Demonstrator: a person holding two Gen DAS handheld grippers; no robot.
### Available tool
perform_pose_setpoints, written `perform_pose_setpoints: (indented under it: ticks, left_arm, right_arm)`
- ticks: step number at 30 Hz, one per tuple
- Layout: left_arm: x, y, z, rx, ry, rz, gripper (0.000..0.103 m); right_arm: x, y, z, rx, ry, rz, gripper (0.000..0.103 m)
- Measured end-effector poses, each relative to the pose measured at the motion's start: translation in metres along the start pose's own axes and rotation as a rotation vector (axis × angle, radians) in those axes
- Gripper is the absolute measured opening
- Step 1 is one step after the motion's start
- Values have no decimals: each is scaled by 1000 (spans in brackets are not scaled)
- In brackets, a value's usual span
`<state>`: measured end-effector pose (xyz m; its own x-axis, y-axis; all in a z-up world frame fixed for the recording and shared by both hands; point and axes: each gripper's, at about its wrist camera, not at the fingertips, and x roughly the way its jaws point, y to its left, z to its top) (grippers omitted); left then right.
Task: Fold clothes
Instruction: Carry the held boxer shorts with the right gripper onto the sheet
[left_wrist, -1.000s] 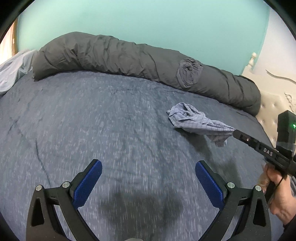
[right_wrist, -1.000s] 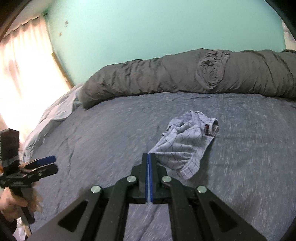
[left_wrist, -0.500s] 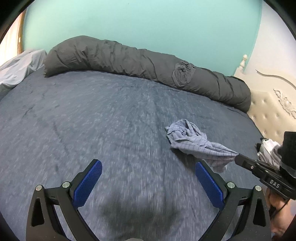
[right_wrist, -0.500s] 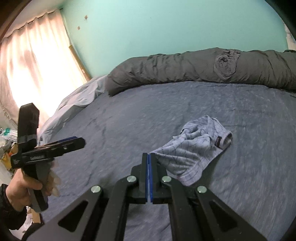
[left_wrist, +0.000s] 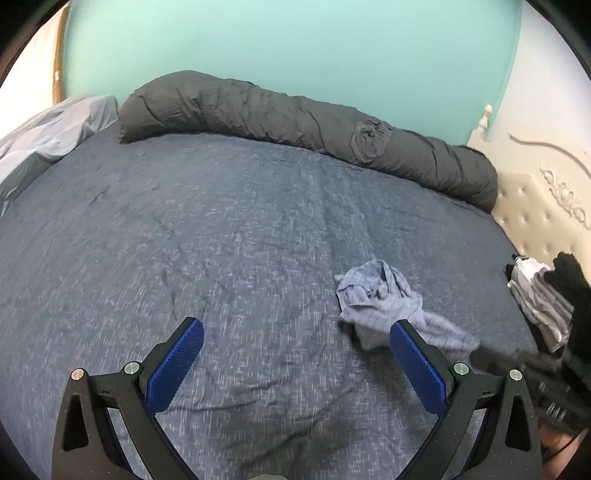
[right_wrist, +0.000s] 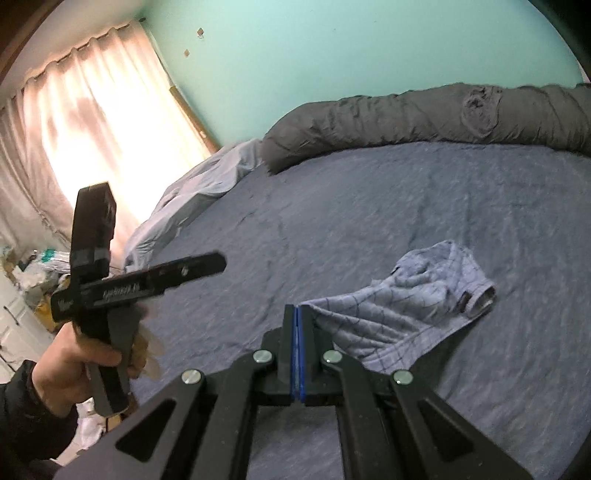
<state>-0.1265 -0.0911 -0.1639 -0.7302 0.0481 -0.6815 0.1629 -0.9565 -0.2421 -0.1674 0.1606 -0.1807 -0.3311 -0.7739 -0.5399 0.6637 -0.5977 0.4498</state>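
A crumpled blue-grey checked garment (left_wrist: 384, 299) lies on the dark blue bed (left_wrist: 221, 240), to the right of the middle. My right gripper (right_wrist: 297, 310) is shut on one corner of the garment (right_wrist: 406, 306), which stretches away from the fingertips to the right. In the left wrist view the right gripper (left_wrist: 517, 363) comes in blurred from the right edge. My left gripper (left_wrist: 295, 326) hovers open over bare bedding, its right pad (left_wrist: 417, 369) just in front of the garment. A hand holds the left gripper (right_wrist: 218, 262) at the left of the right wrist view.
A rolled dark grey duvet (left_wrist: 295, 122) runs along the far side of the bed. Pale grey bedding (left_wrist: 55, 125) is bunched at the far left. A cream tufted headboard (left_wrist: 546, 206) and a small pile of clothes (left_wrist: 535, 295) are at the right. A curtained window (right_wrist: 92, 129) glows on the left.
The right gripper has drawn the garment nearer across the bed, still shut on its corner. The left gripper has pulled back, so the garment now sits beside its right pad.
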Motion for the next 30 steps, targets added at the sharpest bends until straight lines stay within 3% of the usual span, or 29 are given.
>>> perform_pose_setpoints:
  ticks: [5, 10, 14, 16, 18, 19, 25, 30]
  left_arm:
    - [3, 8, -14, -41, 0, -5, 103]
    - [23, 12, -34, -55, 8, -15, 103]
    - [50, 17, -49, -82, 23, -26, 103]
    - [64, 18, -55, -86, 31, -34, 103]
    - [78, 18, -61, -75, 39, -36, 103]
    - [84, 18, -63, -72, 44, -37, 103]
    - [112, 20, -74, -73, 71, -60, 103]
    - [122, 14, -76, -52, 74, -37, 103]
  right_arm:
    - [17, -4, -25, 73, 20, 26, 0]
    - [35, -29, -44, 143, 64, -37, 2]
    - [29, -53, -53, 197, 23, -64, 3]
    - [29, -68, -57, 226, -2, -102, 8]
    - [33, -83, -62, 262, -9, -142, 28]
    - [36, -92, -64, 290, -12, -158, 32]
    - [48, -128, -69, 383, -7, -198, 37]
    - [59, -141, -73, 434, -6, -166, 47]
